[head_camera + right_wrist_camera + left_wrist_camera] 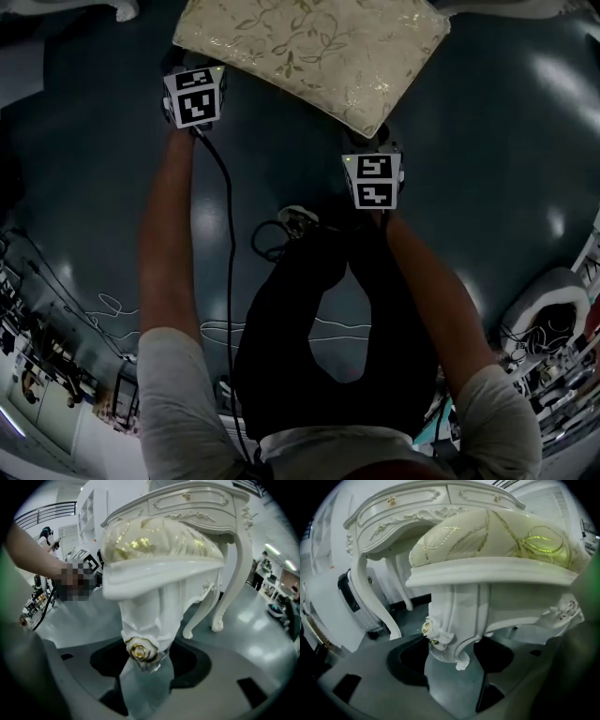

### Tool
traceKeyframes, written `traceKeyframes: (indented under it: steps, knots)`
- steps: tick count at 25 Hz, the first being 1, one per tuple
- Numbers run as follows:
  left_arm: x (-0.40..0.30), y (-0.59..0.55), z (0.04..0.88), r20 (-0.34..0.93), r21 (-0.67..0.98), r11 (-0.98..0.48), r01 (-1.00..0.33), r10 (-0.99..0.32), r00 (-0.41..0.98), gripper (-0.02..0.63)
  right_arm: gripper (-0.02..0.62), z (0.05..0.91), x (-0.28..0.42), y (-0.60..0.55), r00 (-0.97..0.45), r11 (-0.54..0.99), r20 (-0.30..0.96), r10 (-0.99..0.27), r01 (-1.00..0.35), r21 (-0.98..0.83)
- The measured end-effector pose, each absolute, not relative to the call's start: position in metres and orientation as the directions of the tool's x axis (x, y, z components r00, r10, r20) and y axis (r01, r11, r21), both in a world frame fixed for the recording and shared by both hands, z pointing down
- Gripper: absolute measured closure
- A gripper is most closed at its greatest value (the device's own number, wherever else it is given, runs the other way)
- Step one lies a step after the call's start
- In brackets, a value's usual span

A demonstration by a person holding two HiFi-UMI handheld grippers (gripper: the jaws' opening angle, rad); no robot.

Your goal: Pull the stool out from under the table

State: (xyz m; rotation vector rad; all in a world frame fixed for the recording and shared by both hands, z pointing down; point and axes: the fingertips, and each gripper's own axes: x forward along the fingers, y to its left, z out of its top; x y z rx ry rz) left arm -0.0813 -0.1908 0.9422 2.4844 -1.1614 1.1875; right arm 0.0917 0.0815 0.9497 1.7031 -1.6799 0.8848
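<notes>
glossy dark grey floor (506,112) catching ceiling glare, white wall (328,541)

A white carved stool (309,52) stands upright just in front of the table (408,508), its seat clear of the tabletop. Its plump cream cushion (497,536) is stitched with gold leaves and curling stems and sits on a moulded white rim. The curved legs (140,620) carry carved scrollwork, and the near one bears a gold-edged rosette (139,651) at the knee. Behind the stool, the table is an ornate white dressing table with slim curved legs, carved trim and gold drawer knobs.
</notes>
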Motion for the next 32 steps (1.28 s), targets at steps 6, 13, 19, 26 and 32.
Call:
traceKeyframes:
  steps: [6, 13, 19, 26, 32]
  knots:
    - [-0.083, -0.191, 0.943, 0.699, -0.25, -0.696, -0.673, -0.611, 0.372, 0.336, 0.321, 0.951, 0.094, 0.081, -0.008, -0.039, 0.796, -0.605, -0.998, -0.04]
    - [-0.097, -0.178, 0.945, 0.706, -0.254, -0.668, -0.699, -0.622, 0.337, 0.347, 0.321, 0.956, 0.096, 0.084, -0.025, 0.002, 0.803, -0.595, -1.0, -0.03]
    - [-0.128, -0.14, 0.945, 0.724, -0.246, -0.593, -0.767, -0.638, 0.261, 0.347, 0.321, 0.956, 0.094, 0.099, -0.087, 0.108, 0.814, -0.574, -0.994, -0.03]
    - [-0.175, -0.088, 0.949, 0.732, -0.242, -0.497, -0.834, -0.658, 0.18, 0.347, 0.321, 0.962, 0.075, 0.122, -0.125, 0.196, 0.815, -0.566, -0.981, -0.015]
    - [-0.193, -0.065, 0.946, 0.759, -0.234, -0.398, -0.887, -0.646, 0.089, 0.348, 0.321, 0.958, 0.082, 0.112, -0.175, 0.3, 0.833, -0.525, -0.954, -0.011]
